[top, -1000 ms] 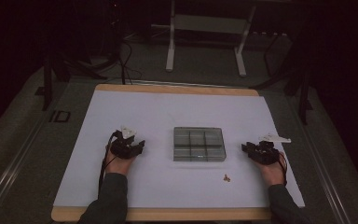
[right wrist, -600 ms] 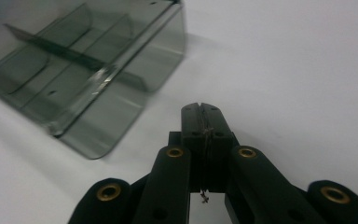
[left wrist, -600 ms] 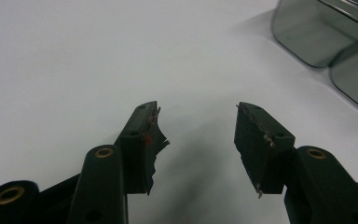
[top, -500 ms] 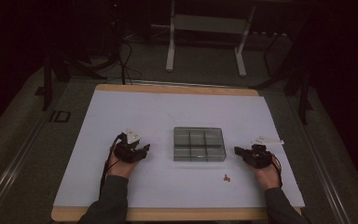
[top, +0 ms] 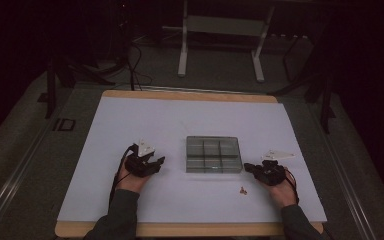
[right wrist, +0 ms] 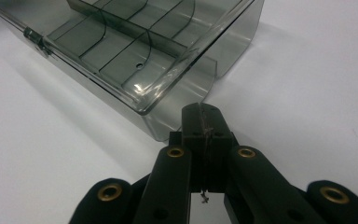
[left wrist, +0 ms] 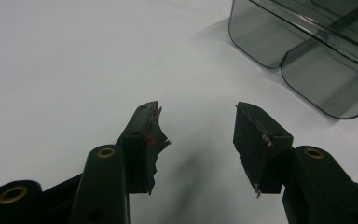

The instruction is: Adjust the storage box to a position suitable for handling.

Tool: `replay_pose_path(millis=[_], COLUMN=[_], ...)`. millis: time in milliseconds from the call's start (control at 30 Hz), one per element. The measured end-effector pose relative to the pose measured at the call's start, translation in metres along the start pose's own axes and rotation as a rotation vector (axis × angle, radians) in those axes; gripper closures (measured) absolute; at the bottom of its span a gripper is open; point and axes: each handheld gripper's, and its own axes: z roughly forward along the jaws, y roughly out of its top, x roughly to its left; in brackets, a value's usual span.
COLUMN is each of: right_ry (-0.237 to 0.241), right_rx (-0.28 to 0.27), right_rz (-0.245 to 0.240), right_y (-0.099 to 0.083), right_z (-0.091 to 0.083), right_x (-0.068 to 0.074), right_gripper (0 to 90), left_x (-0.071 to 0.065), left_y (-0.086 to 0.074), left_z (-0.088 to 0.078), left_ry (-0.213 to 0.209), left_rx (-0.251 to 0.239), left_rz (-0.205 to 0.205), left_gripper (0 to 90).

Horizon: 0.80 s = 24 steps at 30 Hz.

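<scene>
A smoky see-through plastic box (top: pixel 213 154) with several compartments sits mid-table, and its compartments look empty. My left gripper (top: pixel 157 162) rests to the box's left and points at it, jaws open with nothing between them. The left gripper view shows the open left gripper (left wrist: pixel 198 107) over bare white table, with a corner of the box (left wrist: pixel 307 46) at upper right. My right gripper (top: pixel 247 166) lies at the box's right front corner, shut. In the right gripper view, the right gripper (right wrist: pixel 204 112) has its pads pressed together with nothing between them, just short of the box (right wrist: pixel 135 51).
A few small reddish bits (top: pixel 242 190) lie on the white tabletop (top: pixel 180 120) in front of the box, left of my right hand. Dark floor, cables and a metal stand leg (top: pixel 182 45) lie beyond the far edge.
My right gripper has shifted left toward the box's right front corner. The left hand has barely moved.
</scene>
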Motion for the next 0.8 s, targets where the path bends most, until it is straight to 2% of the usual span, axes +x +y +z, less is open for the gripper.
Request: replay_pose_path(millis=[300,800], right_ry=[0.029,0.042], right_rx=[0.006,0.016], right_rz=[-0.018,-0.027], right_y=[0.001,-0.001], right_z=[0.003,0.0], right_x=[0.005,0.01], right_gripper=[90.0,90.0], left_x=[-0.005,-0.008], left_y=[0.001,0.003], left_z=[0.002,0.004], left_ry=[-0.028,-0.056], left_rx=[-0.009,-0.007], left_rz=[0.011,0.027], left_gripper=[50.8,50.5])
